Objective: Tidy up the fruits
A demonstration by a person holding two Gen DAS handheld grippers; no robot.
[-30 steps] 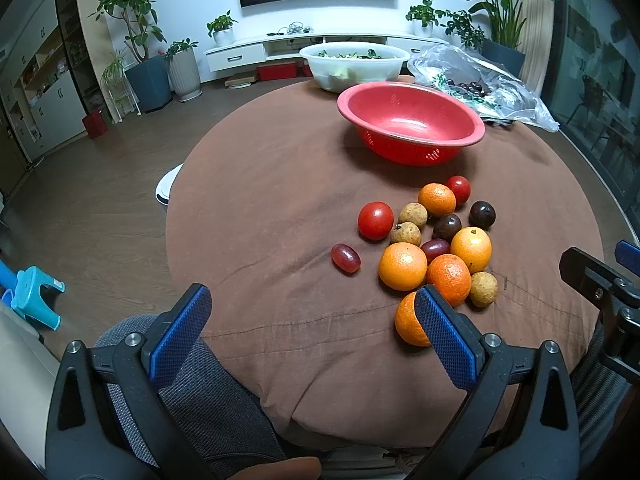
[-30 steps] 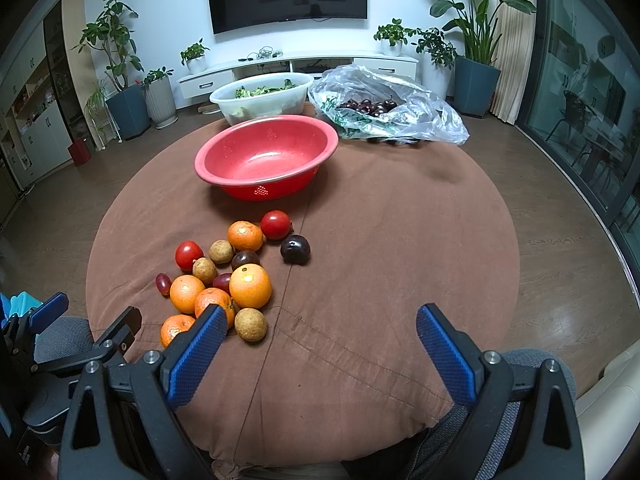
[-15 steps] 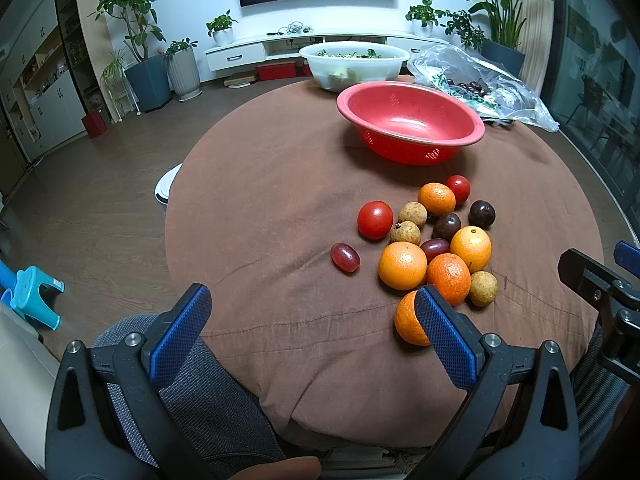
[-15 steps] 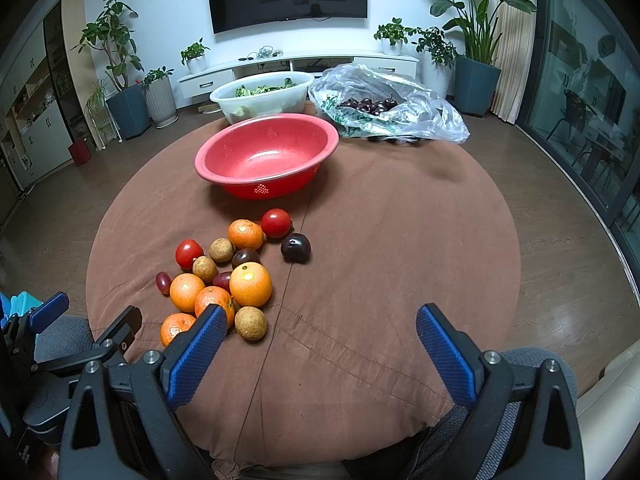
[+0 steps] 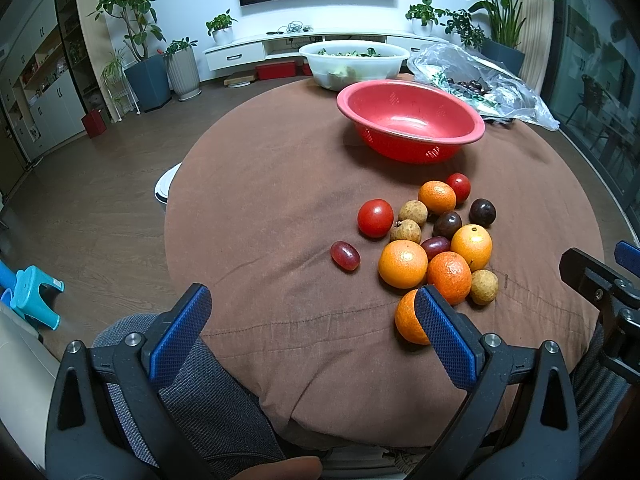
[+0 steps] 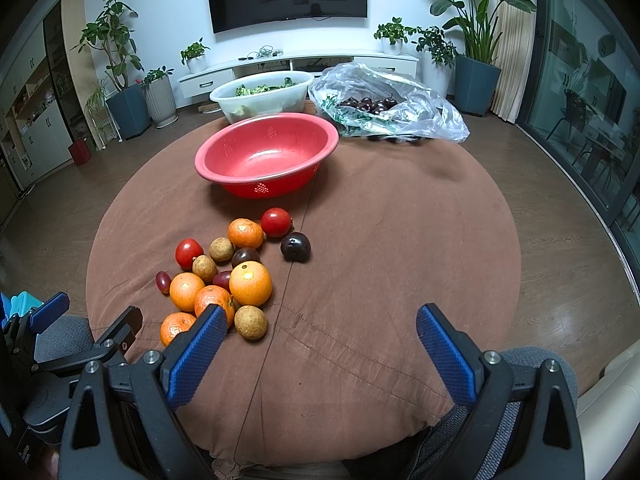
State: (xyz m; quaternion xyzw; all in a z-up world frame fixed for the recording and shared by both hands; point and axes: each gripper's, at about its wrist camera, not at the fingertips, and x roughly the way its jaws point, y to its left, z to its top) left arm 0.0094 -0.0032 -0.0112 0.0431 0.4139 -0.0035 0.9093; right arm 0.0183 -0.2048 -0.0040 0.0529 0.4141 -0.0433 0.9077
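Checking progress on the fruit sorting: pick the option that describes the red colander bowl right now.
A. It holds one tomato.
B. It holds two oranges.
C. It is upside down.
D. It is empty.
D: the red colander bowl stands upright with a bare inside, while the oranges and tomatoes lie on the brown cloth in front of it.

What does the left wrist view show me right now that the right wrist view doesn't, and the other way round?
Only the left wrist view shows the teal stool on the floor whole and the left gripper from behind, jaws open over the table's near edge.

Only the right wrist view shows the dark cherries in the plastic bag clearly, plus the right gripper, open over bare brown cloth.

Both show the empty red colander, the clear bowl of greens, and the fruit pile untouched on the cloth.
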